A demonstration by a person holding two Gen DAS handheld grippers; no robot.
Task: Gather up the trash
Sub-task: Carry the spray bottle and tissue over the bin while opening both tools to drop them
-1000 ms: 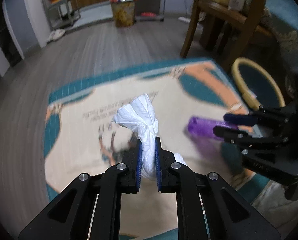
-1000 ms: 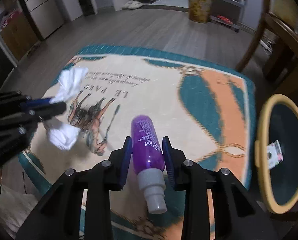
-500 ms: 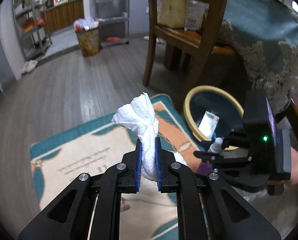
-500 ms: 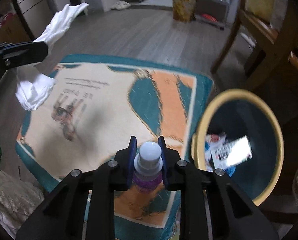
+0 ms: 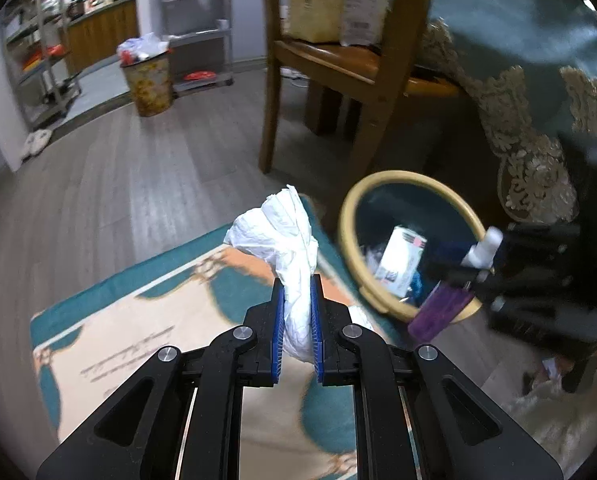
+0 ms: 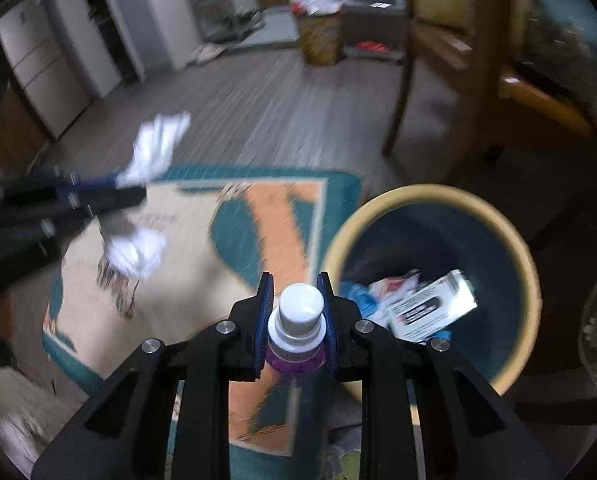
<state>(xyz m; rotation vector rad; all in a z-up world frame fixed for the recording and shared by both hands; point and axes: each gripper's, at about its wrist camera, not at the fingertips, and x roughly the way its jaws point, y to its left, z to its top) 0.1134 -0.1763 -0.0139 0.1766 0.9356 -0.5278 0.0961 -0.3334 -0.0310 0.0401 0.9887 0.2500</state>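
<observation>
Both grippers had swung from the rug (image 5: 146, 344) toward the bin (image 5: 352, 200): the left gripper (image 5: 297, 312) clamped the tissue (image 5: 282, 236) beside it, the right gripper (image 6: 296, 312) gripped the purple bottle (image 6: 298, 320) at its rim, so dropping seemed near.

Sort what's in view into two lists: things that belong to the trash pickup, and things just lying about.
Part of the job:
- crumpled white tissue, clamped in the left gripper
- purple spray bottle, clamped in the right gripper
- yellow-rimmed trash bin, already holding a white carton

Just lying about:
- patterned rug
- wooden chair
- far patterned bin
- slippers
</observation>
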